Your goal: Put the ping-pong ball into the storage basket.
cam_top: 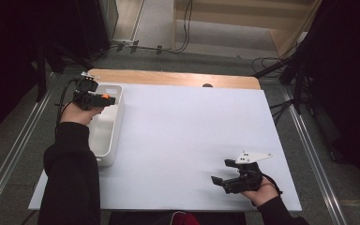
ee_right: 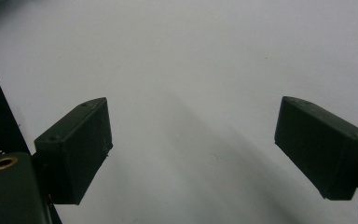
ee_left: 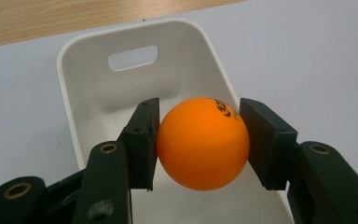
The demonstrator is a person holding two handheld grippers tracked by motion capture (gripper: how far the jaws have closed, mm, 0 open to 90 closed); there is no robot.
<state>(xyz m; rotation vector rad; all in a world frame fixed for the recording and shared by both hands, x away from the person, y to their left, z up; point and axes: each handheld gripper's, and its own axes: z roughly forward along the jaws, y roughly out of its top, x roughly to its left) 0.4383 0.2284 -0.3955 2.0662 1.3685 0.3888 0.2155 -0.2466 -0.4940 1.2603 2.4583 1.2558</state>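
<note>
Nearest, the right hand-held gripper (cam_top: 225, 181) is held idle over the white bench (cam_top: 192, 140), jaws apart and empty. Farther off, the left hand-held gripper (ee_left: 200, 140) is clamped on an orange ball (ee_left: 203, 142) above the white bin (ee_left: 74, 70); release into it is judged next.

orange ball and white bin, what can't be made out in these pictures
- Orange ball, left gripper view: the black print near its top curves out of sight, unreadable.
- White bin, left gripper view: its near floor is hidden by the ball and the left tool; its near end is cut off by the bottom edge.
- High view: the ball is too small, half covered by the tool.
</note>
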